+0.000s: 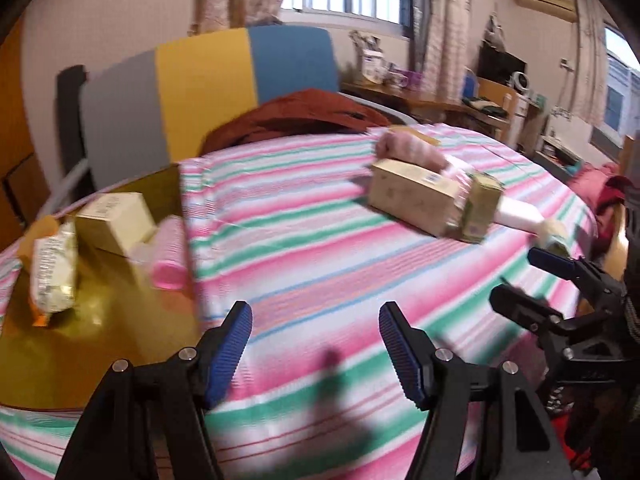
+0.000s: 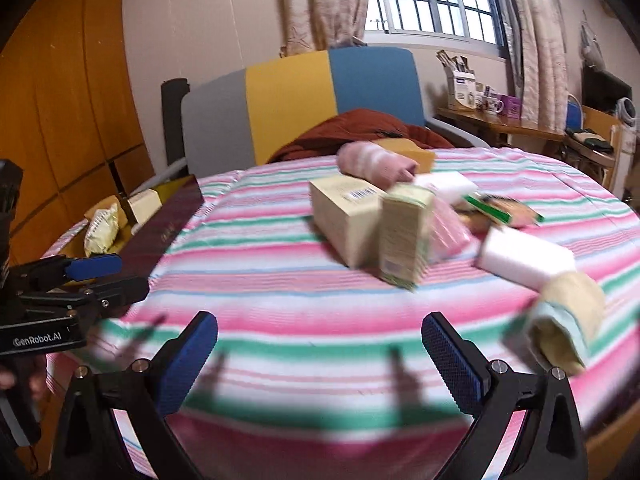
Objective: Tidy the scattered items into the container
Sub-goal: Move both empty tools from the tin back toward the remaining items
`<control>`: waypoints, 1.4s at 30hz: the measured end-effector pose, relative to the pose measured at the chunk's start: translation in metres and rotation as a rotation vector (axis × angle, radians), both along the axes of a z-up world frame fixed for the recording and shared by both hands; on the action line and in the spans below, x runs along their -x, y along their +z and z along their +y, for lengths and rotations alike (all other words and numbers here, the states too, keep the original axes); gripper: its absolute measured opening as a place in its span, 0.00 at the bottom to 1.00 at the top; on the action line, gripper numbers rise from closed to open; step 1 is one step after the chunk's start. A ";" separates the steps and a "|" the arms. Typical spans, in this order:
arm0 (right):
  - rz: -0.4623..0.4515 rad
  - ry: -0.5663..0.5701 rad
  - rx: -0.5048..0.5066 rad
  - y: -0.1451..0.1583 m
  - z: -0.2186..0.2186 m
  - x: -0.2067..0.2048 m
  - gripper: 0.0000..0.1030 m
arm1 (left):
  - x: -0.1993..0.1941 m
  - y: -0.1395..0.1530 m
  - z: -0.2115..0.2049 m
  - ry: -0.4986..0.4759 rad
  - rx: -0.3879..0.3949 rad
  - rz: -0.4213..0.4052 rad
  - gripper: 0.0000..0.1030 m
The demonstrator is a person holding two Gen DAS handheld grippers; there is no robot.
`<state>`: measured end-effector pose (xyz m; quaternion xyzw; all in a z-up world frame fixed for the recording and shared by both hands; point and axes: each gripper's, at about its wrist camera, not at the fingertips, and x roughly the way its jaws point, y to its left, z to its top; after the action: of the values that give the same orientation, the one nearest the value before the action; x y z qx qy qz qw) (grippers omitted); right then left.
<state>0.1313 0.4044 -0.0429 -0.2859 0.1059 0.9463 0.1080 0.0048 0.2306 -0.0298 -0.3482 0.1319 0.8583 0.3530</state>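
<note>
My left gripper [image 1: 316, 354] is open over the striped tablecloth with nothing between its blue pads. Just to its left stands the gold-lined container [image 1: 100, 332], which holds a beige box [image 1: 114, 224], a snack packet [image 1: 54, 276] and a pink roll [image 1: 168, 256]. My right gripper [image 2: 320, 364] is open too, low over the cloth in front of the scattered pile. That pile has a large beige box [image 2: 344, 216], a small greenish box [image 2: 404, 236], a pink towel roll [image 2: 376, 164], a white block [image 2: 524, 260] and a yellow cloth roll [image 2: 568, 316]. Each gripper shows in the other's view: the right gripper [image 1: 528, 280] and the left gripper [image 2: 116, 278].
A chair [image 2: 332, 92] with a grey, yellow and blue back stands behind the table with a rust-red garment [image 2: 360, 128] on it. A cluttered desk [image 2: 500, 124] is at the back right. A green-edged packet [image 2: 504, 208] and another white block [image 2: 444, 184] lie behind the pile.
</note>
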 end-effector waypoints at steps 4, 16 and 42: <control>-0.029 -0.025 0.000 -0.008 0.012 -0.011 1.00 | 0.001 -0.004 0.017 -0.054 0.003 -0.039 0.65; -0.015 -0.084 -0.104 0.017 0.033 -0.049 1.00 | -0.003 -0.020 0.051 -0.124 0.031 -0.071 0.65; -0.537 0.190 -0.116 0.033 0.129 -0.013 1.00 | -0.022 -0.041 0.060 -0.228 0.007 -0.007 0.75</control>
<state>0.1445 0.5339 -0.0097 -0.5280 -0.0080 0.8472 0.0590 0.0266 0.2904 -0.0705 -0.3353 0.1724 0.8109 0.4475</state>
